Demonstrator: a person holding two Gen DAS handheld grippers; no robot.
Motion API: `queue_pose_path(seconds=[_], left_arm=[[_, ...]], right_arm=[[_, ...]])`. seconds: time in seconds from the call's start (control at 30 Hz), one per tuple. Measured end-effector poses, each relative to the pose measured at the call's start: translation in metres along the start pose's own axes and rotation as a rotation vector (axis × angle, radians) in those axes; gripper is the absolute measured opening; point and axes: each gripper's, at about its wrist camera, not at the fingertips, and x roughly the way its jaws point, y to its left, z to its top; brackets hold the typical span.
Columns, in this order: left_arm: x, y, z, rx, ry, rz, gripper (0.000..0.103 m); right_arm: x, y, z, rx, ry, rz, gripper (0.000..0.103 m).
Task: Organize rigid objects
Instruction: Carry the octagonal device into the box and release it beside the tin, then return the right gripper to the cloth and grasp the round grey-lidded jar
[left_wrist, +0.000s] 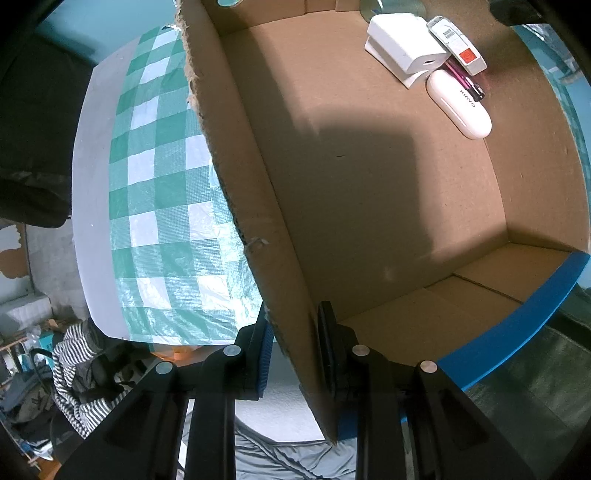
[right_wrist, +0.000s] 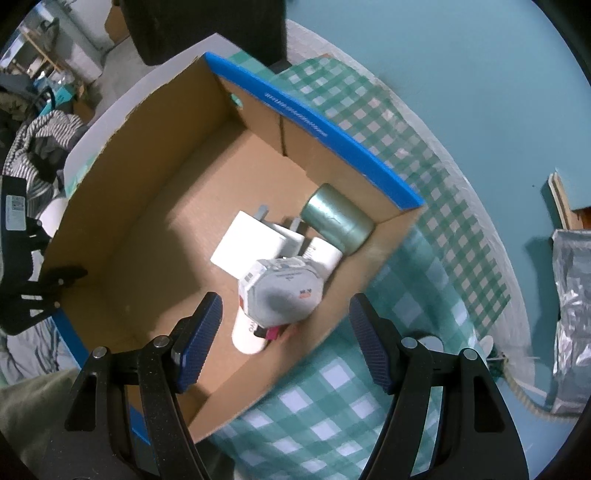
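Cardboard box (left_wrist: 369, 184) floor mostly bare (right corner crowded)

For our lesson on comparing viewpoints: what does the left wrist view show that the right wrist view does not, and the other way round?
Only the left wrist view shows the left gripper shut on the cardboard box wall, and the name printed on the white oval case.

Only the right wrist view shows the right gripper open above the box, holding nothing, and a foil bag off to the side.

Both show the box, the white charger, the tape roll and the green checked cloth.
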Motion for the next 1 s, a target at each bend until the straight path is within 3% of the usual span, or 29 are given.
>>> queue_pose_path(seconds=[0.47, 1.0], left_arm=[[0.0, 0.005, 0.0, -0.024, 0.002, -0.002, 0.023], [0.001, 0.006, -0.001, -0.043, 0.009, 0.004, 0.023]], right_arm=[[-0.011, -0.06, -0.037, 0.128, 0.003, -0.03, 0.071], [0.053, -0.161, -0.085, 0.422, 0.115, -0.046, 0.071]])
